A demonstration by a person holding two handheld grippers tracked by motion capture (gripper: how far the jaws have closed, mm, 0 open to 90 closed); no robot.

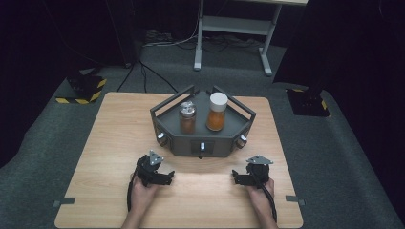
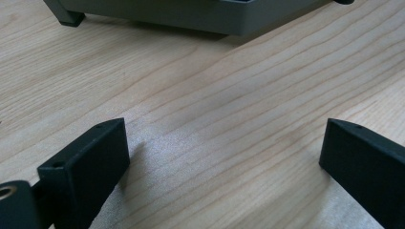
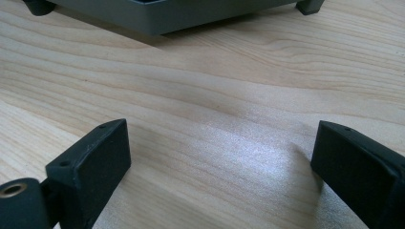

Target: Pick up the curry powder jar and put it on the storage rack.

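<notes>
Two grippers are held low in the high view, one in each hand, both resting near the table's front edge. The left gripper (image 1: 165, 177) is seen at lower left of centre, the right gripper (image 1: 237, 177) at lower right of centre, and they are kept well apart, with bare wood between them. In the left gripper view its two black jaws are spread wide, with nothing between them but wood grain; the gripper's midpoint (image 2: 224, 162) lies over the bare table (image 2: 205, 95). In the right gripper view the same is shown: two jaws set wide, nothing gripped, the midpoint (image 3: 220, 160) over plain wood.

One wooden table (image 1: 114, 143) is seen, with rounded corners, standing on grey carpet. Two strips of grey tape are stuck at its lower left and lower right edges.

One dark grey tray (image 1: 200, 140) is placed beyond the grippers, in the middle of the frame, toward the table's far side. Its base is seen along the top edge of both gripper views (image 2: 191, 16) (image 3: 162, 16), near the jaws but apart from them.

Two jars are stood upright in the tray, side by side. One shaker (image 1: 187, 118), with a metal cap, is on the left; one jar (image 1: 217, 112), taller, with a white lid and orange contents, is on the right.

Farther off, at the top of the frame, one light grey stand (image 1: 234, 28) with two legs is seen, and two black-and-yellow striped bases lie on the carpet at upper left and right.
</notes>
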